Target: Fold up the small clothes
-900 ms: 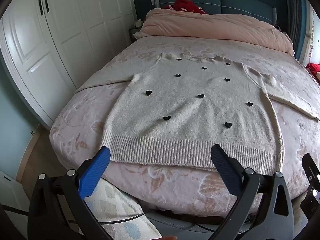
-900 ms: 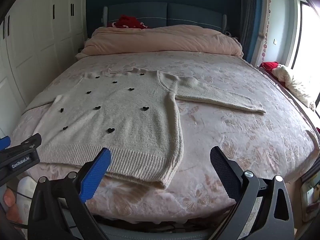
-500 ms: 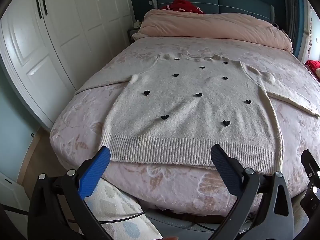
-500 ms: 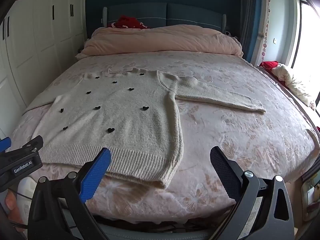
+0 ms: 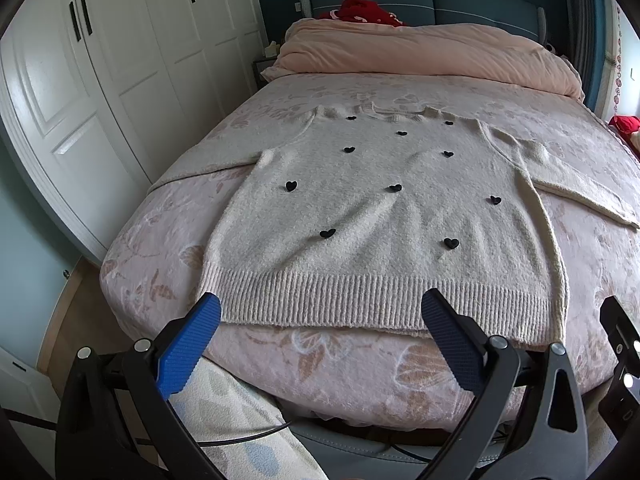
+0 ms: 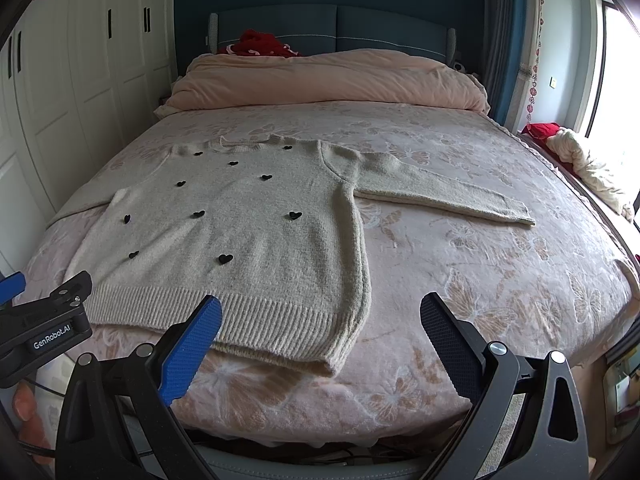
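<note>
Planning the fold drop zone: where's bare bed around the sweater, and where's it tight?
Free: the floral pink bedspread right of the cream knit sweater with black hearts, below its outstretched sleeve; also the strip between collar and rolled peach duvet. Tight: the left sleeve reaches the bed edge beside the white wardrobe.

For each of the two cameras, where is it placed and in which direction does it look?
Left wrist: sits on the left gripper, looks down over the bed's foot at the sweater's hem; its open jaws show, the right gripper at the right edge.
Right wrist: sits on the right gripper, aimed at the sweater's right side and outstretched sleeve; open jaws, the left gripper at left.
Shared: sweater, bed, pink duvet, wardrobe.
</note>
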`<state>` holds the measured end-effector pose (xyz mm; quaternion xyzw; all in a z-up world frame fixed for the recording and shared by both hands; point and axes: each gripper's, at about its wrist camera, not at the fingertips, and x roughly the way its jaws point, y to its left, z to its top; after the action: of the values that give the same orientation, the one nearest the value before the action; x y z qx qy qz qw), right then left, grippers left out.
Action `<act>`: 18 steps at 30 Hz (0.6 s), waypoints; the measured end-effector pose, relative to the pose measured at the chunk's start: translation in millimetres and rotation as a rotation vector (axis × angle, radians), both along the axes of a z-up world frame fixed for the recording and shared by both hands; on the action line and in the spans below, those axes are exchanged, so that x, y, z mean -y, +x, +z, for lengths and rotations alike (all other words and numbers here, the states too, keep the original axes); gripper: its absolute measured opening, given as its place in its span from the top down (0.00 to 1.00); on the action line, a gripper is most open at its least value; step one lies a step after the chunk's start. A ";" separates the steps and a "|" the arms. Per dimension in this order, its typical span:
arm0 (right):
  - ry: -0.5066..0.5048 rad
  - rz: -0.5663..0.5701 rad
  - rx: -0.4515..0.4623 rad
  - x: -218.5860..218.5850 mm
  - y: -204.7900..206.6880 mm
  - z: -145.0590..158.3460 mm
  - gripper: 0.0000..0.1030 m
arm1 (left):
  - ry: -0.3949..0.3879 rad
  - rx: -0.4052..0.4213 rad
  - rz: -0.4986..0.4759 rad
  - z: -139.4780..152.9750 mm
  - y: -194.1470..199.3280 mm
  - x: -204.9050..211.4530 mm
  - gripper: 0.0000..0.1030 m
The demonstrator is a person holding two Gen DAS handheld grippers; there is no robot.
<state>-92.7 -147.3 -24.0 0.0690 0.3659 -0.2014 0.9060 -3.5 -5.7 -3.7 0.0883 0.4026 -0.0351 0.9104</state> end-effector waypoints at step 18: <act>0.007 0.004 -0.002 -2.2 1.3 -1.6 0.05 | 0.004 -0.011 -0.012 -4.1 -2.1 0.3 0.05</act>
<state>-91.4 -145.1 -25.6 0.0710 0.3677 -0.1985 0.9057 -5.6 -6.0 -7.8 0.0923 0.4069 -0.0402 0.9079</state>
